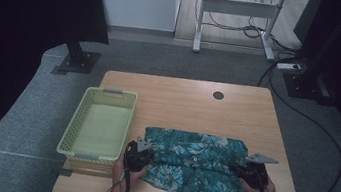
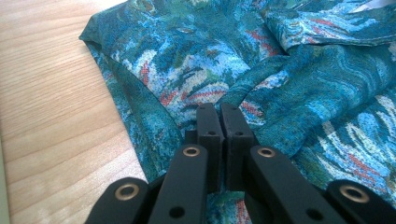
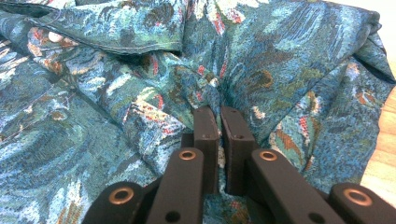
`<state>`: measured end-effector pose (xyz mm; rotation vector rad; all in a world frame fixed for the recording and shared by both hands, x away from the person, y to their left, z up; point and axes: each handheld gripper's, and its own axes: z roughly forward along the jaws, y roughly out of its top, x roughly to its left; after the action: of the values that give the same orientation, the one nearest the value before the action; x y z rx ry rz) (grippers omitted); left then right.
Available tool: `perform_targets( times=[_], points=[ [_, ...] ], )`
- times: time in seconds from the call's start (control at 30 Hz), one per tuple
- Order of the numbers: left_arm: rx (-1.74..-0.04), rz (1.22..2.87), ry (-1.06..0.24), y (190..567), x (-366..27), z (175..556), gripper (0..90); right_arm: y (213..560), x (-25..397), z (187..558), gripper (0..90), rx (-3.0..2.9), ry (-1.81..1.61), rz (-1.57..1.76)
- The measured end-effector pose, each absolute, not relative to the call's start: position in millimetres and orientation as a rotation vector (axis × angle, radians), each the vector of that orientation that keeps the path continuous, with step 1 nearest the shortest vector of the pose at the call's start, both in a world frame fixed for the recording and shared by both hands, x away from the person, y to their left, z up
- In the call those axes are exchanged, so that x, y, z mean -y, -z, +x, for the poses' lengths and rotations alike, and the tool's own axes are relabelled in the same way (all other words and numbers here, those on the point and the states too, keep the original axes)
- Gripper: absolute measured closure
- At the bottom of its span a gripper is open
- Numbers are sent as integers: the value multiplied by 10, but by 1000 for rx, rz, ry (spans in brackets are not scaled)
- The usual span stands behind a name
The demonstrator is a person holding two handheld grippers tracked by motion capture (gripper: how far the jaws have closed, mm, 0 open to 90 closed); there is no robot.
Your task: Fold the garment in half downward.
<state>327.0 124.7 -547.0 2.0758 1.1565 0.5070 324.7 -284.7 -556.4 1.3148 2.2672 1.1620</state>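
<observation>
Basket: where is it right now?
In the high view the pale green basket sits on the table at its left side, just left of the teal patterned cloth and beside the left gripper.

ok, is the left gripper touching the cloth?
Touching. In the left gripper view the left gripper has its jaws pressed together on a pinched fold of the patterned cloth.

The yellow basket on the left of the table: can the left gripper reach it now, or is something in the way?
Probably yes. The left gripper sits right beside the yellow basket, with nothing between them. But its jaws are shut on the patterned cloth, so the cloth would come along or must be let go.
</observation>
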Motion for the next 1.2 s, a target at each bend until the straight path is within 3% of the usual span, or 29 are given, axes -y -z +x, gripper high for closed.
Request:
perform_targets(
  times=[0.63,0.7,0.8,0.93,1.03,1.2],
  points=[
    [-1160,2060,-480,5472,-1221,3268,868,5540,2864,3219,839,-2264,-1096,1288],
    [-1152,2063,-515,5465,-1204,3243,810,5532,2852,3211,796,-2263,-1080,1283],
    [-1142,2044,-576,5443,-1184,3180,683,5506,2827,3185,624,-2244,-1025,1293],
    [-1124,2018,-614,5389,-1153,3074,587,5450,2846,3101,505,-2203,-1022,1280],
    [-1107,2013,-654,5336,-1125,2986,518,5406,2884,3046,484,-2186,-1034,1276],
    [-1091,1973,-662,5208,-1156,2883,501,5325,2923,2973,479,-2173,-1043,1251]
  ],
)
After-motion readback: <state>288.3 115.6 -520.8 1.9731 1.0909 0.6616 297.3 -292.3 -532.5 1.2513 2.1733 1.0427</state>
